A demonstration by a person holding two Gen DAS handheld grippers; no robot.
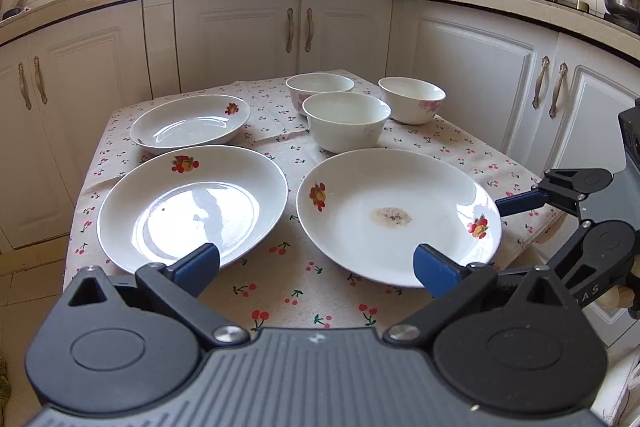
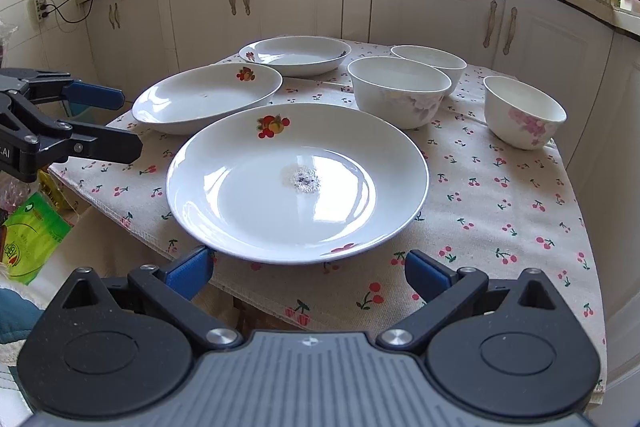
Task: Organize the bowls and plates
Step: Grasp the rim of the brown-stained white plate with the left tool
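You had not yet begun stacking: both the left tool [image 1: 316, 267] and the right tool [image 2: 308, 273] stood open and empty. The stained plate [image 2: 298, 183] lay near the counter's front edge; next you needed to grip its rim.

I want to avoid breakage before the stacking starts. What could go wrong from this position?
The stained plate lies near the table's front edge; a push from the open right gripper might slide it off. Its residue could soil a plate stacked on it. The bowls stand close together, so lifting one may knock another.
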